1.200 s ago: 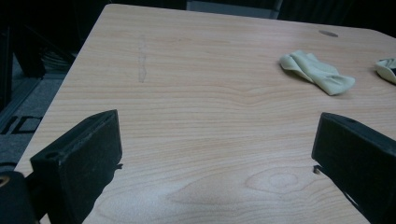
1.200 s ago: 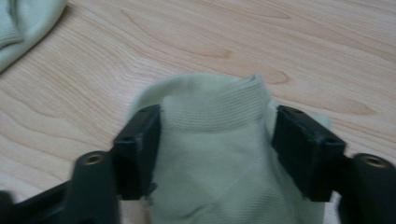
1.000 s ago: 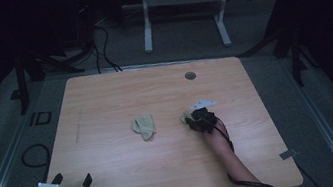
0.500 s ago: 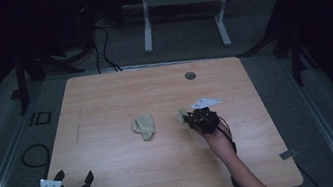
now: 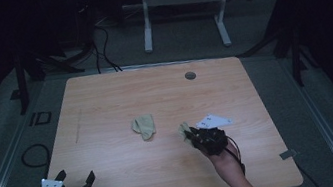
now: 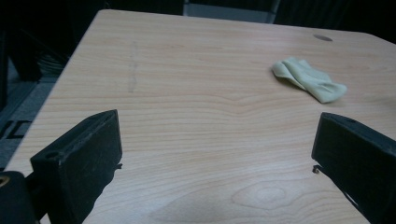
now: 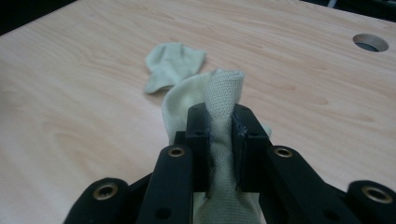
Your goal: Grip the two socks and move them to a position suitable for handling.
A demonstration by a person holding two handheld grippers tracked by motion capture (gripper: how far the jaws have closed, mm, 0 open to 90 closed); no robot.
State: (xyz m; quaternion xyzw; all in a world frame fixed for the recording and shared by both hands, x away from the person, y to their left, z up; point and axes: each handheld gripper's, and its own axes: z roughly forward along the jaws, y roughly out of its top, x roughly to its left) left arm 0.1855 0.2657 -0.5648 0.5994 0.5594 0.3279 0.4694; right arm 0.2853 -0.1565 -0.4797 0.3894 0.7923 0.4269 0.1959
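Nearest, at the table's [image 5: 104,98] front left corner, the left gripper [image 5: 75,183] rests with its jaws spread wide and nothing between them. Right of it and farther in, the right gripper [image 5: 188,134] is clamped on a pale sock [image 7: 219,100], whose fabric bunches up between the pads above the wood. A second sock [image 5: 143,126] lies flat just beyond, left of the held one, near the table's middle.

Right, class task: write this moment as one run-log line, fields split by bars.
right tool: shut on held sock, lifted off table | left tool: open, nothing between jaws, near front-left corner | second sock: lying mid-table
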